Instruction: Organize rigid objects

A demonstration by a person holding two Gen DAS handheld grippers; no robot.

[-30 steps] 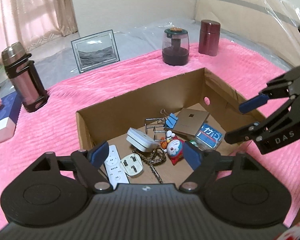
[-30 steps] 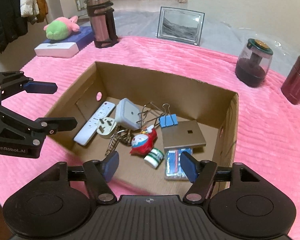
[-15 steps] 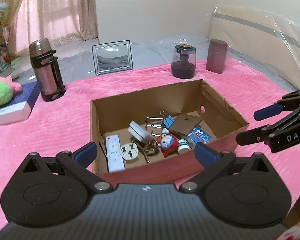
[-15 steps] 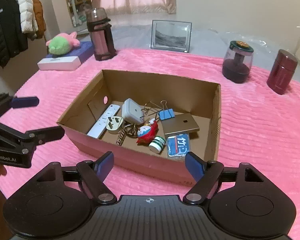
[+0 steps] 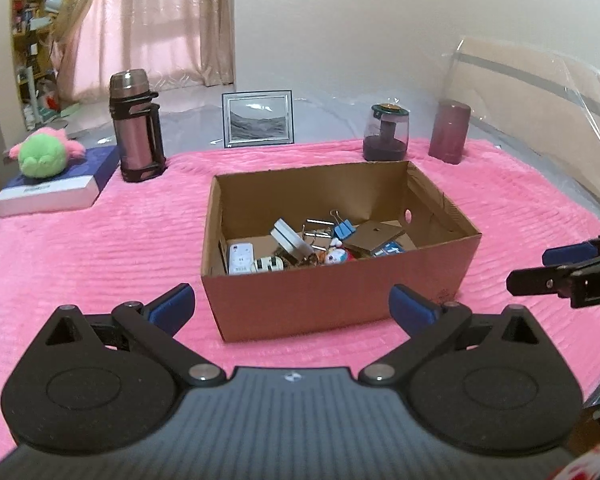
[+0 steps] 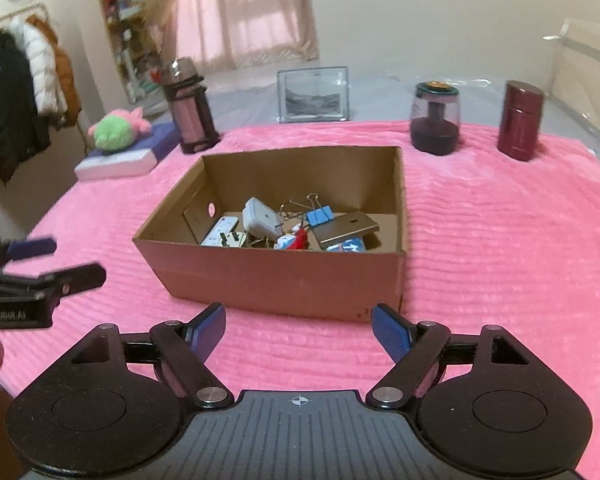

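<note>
A brown cardboard box (image 5: 340, 292) (image 6: 284, 276) stands on the pink blanket. Inside lie a white remote (image 6: 222, 230), a white plug (image 6: 233, 239), a white adapter (image 6: 260, 216), a blue binder clip (image 6: 319, 216), a Doraemon figure (image 6: 290, 240), a tan flat case (image 6: 348, 224) and a blue packet (image 6: 346, 246). My left gripper (image 5: 292, 310) is open and empty, in front of the box's near wall. My right gripper (image 6: 298, 328) is open and empty, also short of the box. Each gripper shows at the edge of the other's view.
Behind the box stand a metal thermos (image 5: 136, 126), a picture frame (image 5: 258, 118), a clear-domed jar (image 5: 386, 132) and a dark red canister (image 5: 449, 132). A green plush (image 5: 42, 152) lies on a boxed book (image 5: 52, 192) at the left. Coats (image 6: 16, 92) hang far left.
Both grippers have pulled back and up from over the box, still open and empty. The box's contents have not moved.
</note>
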